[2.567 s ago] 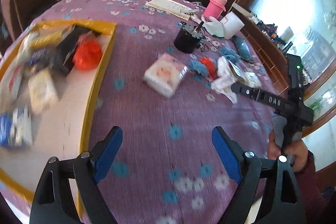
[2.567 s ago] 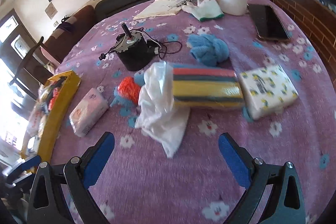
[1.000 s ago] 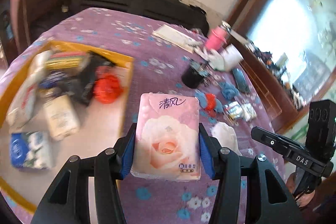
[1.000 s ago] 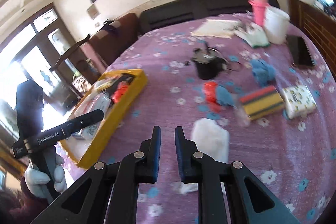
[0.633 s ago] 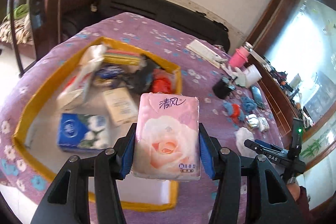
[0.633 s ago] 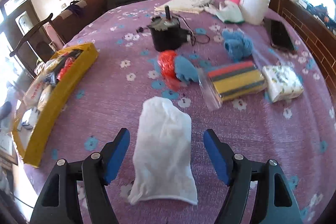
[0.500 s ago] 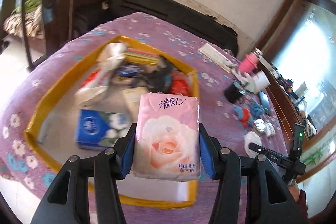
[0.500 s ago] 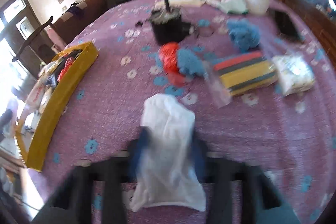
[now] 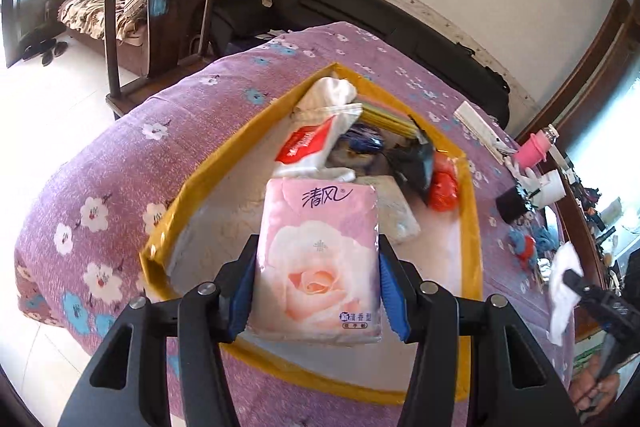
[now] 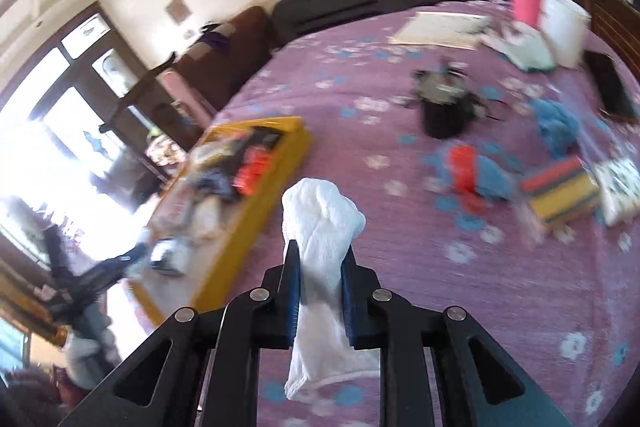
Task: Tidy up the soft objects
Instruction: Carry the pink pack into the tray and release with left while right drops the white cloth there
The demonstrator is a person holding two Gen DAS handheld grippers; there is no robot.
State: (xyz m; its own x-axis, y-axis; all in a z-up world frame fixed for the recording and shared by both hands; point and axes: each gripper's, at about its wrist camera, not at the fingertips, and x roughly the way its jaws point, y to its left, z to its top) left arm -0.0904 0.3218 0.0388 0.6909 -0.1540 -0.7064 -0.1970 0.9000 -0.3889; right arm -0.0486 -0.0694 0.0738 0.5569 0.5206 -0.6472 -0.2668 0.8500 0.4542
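A second ago my left gripper (image 9: 316, 291) carried the pink tissue pack (image 9: 318, 263) over the purple tabletop (image 9: 120, 163); now it hangs above the yellow tray (image 9: 472, 227), over the tray's bare near end, so I judge a drop is close. My right gripper (image 10: 320, 291), which stood open around the white cloth (image 10: 320, 227) half a second ago, has pinched it and lifted it. The left jaws sit partly open, clamped on the pack's sides. The right jaws are nearly closed on the cloth, which dangles below them, beside the tray.
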